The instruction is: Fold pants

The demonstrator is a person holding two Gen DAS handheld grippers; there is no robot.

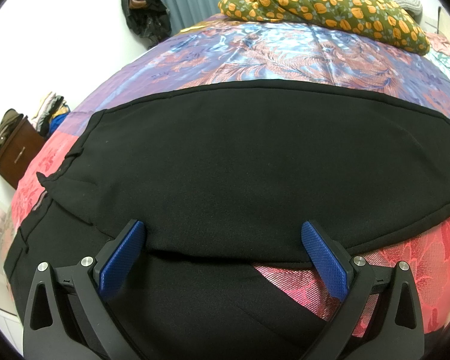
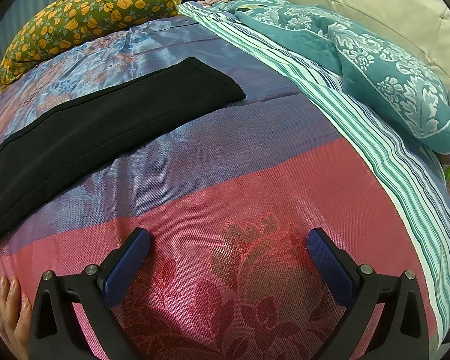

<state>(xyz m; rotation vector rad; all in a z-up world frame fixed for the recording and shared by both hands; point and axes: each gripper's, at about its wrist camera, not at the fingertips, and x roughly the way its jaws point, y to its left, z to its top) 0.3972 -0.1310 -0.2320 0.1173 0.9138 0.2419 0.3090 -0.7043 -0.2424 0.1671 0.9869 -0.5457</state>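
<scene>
Black pants [image 1: 240,162] lie stretched across the satin bedspread [image 2: 240,180], legs laid one over the other by the look of it, hem end reaching toward the striped sheet [image 2: 330,105]. So the lengthwise fold looks done, and the crosswise fold is up next, I'd say: that calls for pinching the near edge and carrying it over. Left gripper [image 1: 224,228] hangs over the fabric's near edge, jaws spread wide, nothing between them. Right gripper [image 2: 228,237] is just as wide, empty, above bare pink bedspread, well apart from the pants.
</scene>
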